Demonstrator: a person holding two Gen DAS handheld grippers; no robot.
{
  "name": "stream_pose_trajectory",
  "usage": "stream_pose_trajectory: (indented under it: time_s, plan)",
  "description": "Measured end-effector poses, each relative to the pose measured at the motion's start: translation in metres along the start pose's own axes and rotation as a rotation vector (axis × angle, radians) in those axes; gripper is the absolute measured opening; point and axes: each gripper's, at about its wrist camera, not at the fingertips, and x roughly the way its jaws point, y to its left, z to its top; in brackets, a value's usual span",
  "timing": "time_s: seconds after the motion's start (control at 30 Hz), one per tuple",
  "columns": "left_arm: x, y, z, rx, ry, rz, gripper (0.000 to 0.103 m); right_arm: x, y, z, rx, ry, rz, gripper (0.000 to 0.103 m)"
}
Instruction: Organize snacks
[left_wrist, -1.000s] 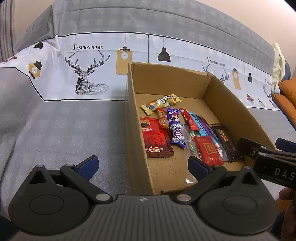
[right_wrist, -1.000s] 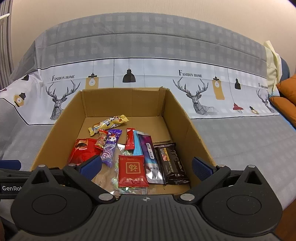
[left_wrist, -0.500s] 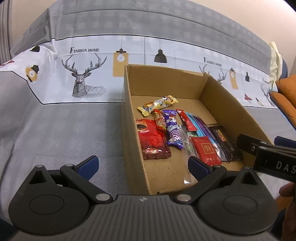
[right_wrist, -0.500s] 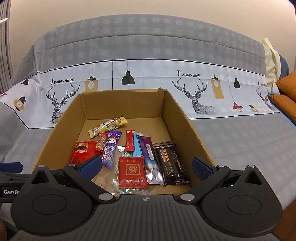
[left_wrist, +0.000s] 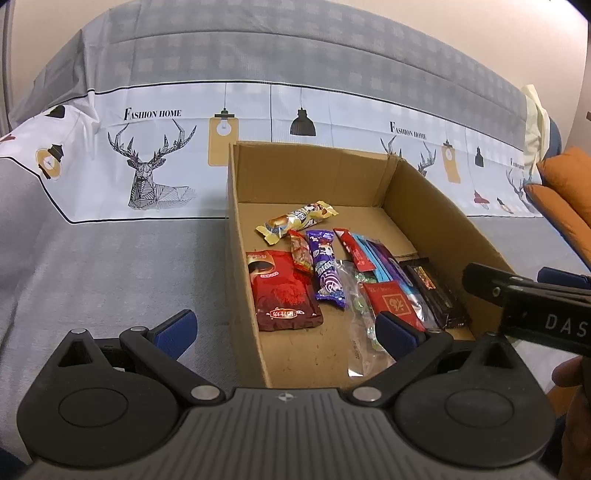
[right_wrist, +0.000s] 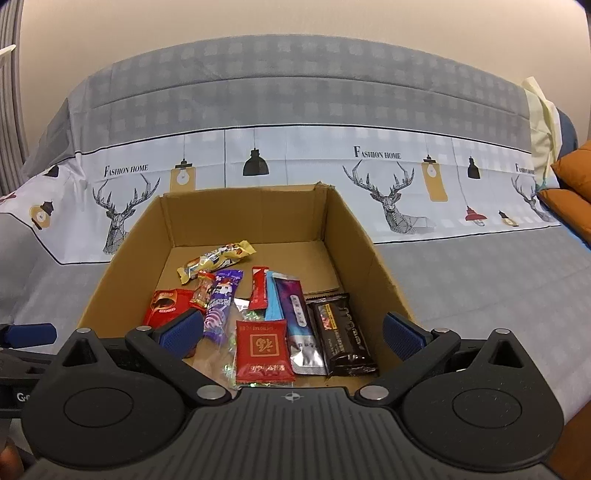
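Observation:
An open cardboard box (left_wrist: 243, 258) (right_wrist: 369, 251) stands on the cloth-covered surface. Inside lie several snacks: a large red packet (left_wrist: 282, 295) (right_wrist: 166, 308), a yellow bar (left_wrist: 297, 221) (right_wrist: 216, 260), a purple wrapper (left_wrist: 327, 269) (right_wrist: 221, 301), a small red packet (left_wrist: 391, 304) (right_wrist: 264, 349), a dark chocolate bar (left_wrist: 436, 295) (right_wrist: 341, 336) and a clear bag (left_wrist: 360, 332). My left gripper (left_wrist: 284, 332) is open and empty over the box's near left wall. My right gripper (right_wrist: 291, 332) is open and empty at the box's near edge; it also shows in the left wrist view (left_wrist: 532, 306).
The grey and white cloth with deer and lamp prints (left_wrist: 151, 177) (right_wrist: 391, 199) covers the surface around the box. Orange cushions (left_wrist: 565, 206) (right_wrist: 576, 184) lie at the far right. A pale wall (right_wrist: 295, 18) is behind.
Both grippers have drawn back and up slightly from the box, so more of the cloth and wall shows. The snacks have not moved. Both jaws stay open.

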Motion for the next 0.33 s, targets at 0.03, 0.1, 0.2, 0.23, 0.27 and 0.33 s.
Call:
stream_pose_trajectory:
  time_s: [0.03, 0.1, 0.2, 0.23, 0.27, 0.33]
  plan:
    - [0.000, 0.000, 0.001, -0.002, -0.001, -0.003, 0.103, 0.000, -0.002, 0.001, 0.007, -0.002, 0.000, 0.103]
    - [0.000, 0.000, 0.002, -0.008, -0.006, -0.014, 0.103, 0.001, -0.007, 0.002, 0.025, -0.001, 0.002, 0.103]
    - [-0.001, 0.000, 0.004, -0.011, -0.019, -0.031, 0.103, 0.004, -0.015, 0.003, 0.067, 0.012, 0.017, 0.103]
    - [-0.001, 0.000, 0.005, -0.011, -0.026, -0.037, 0.103, 0.004, -0.017, 0.003, 0.080, 0.013, 0.023, 0.103]
    - [-0.002, 0.000, 0.006, -0.011, -0.032, -0.044, 0.103, 0.005, -0.020, 0.004, 0.093, 0.013, 0.028, 0.103]
    - [-0.003, -0.001, 0.008, -0.011, -0.039, -0.051, 0.103, 0.005, -0.026, 0.007, 0.116, -0.004, 0.032, 0.103]
